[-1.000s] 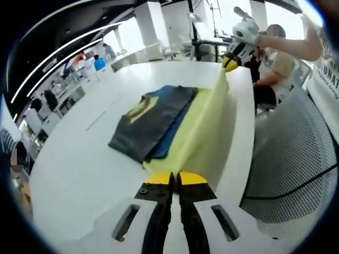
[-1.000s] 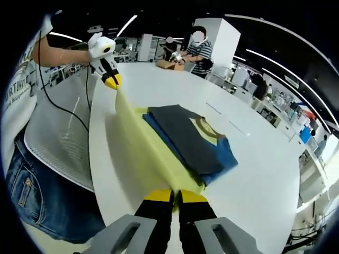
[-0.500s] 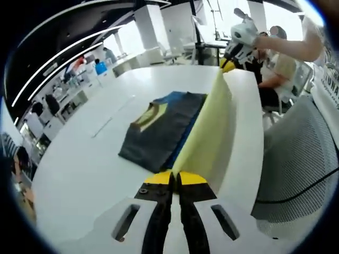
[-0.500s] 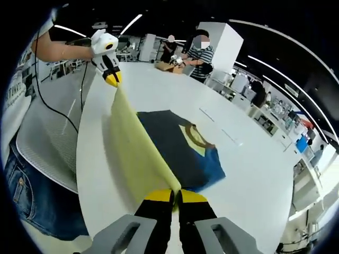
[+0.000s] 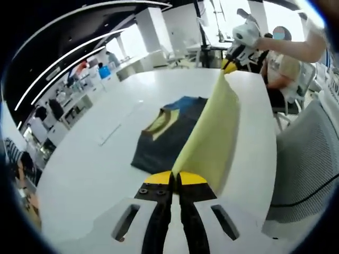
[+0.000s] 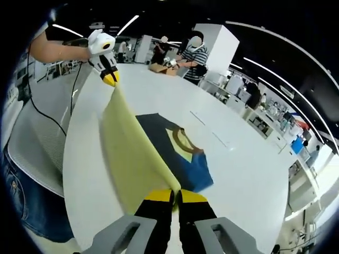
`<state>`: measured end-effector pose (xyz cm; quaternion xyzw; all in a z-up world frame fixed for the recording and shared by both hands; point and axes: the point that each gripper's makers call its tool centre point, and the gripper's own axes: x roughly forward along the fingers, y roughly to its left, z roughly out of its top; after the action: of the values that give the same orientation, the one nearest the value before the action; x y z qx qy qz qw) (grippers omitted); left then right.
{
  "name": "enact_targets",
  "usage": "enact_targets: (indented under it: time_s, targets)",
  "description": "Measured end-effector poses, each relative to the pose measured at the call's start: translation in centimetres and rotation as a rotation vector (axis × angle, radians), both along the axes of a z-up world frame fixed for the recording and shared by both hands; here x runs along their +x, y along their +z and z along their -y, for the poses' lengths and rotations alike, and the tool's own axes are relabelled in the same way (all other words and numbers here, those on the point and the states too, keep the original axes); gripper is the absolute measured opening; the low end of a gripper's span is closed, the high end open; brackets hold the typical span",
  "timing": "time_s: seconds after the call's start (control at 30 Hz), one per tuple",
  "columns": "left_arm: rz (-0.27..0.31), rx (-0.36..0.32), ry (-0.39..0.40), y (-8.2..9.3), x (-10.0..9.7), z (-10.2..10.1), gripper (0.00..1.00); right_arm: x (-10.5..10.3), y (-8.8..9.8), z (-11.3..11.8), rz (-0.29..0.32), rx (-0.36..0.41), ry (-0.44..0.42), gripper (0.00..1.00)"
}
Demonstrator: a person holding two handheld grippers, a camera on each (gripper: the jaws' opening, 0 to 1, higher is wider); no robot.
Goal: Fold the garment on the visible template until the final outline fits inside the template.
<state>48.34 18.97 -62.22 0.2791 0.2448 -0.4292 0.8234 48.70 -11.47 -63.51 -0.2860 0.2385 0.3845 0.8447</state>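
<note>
You've got the yellow template sheet [image 5: 212,132] pinched at two corners and lifted off the white table [image 5: 95,164]: your left gripper [image 5: 175,178] has its yellow-tipped jaws pressed together on the near corner at 6 o'clock in the left gripper view, and your right gripper [image 6: 175,196] is clamped the same way on its own corner at 6 o'clock in the right gripper view. The sheet looks thin, smooth and a bit floppy, hanging as a taut, slightly curved panel between the two grippers, its lower part reaching down toward the tabletop. In the left gripper view the other gripper sits up at 1 o'clock; in the right gripper view the other one is at 11 o'clock. The garment [image 5: 167,132] lies flat on the table beside the raised sheet, a soft folded rectangle, dark grey with a blue edge and a yellow neckline patch; in the right gripper view it [image 6: 177,153] is at centre, partly hidden behind the sheet. A grey mesh chair back [image 5: 304,159] sits at 3 o'clock in the left gripper view.
</note>
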Motion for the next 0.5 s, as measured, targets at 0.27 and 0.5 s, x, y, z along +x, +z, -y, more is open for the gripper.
enact_targets:
  time_s: [0.27,0.5]
  targets:
    - [0.026,0.007,-0.002,0.7,2.4,0.1,0.0,2.1,0.7,0.0,0.025,-0.003,-0.016,0.0]
    - [0.047,0.005,0.014,0.9,4.6,-0.1,0.0,4.0,1.3,-0.1,0.048,0.001,-0.019,0.0]
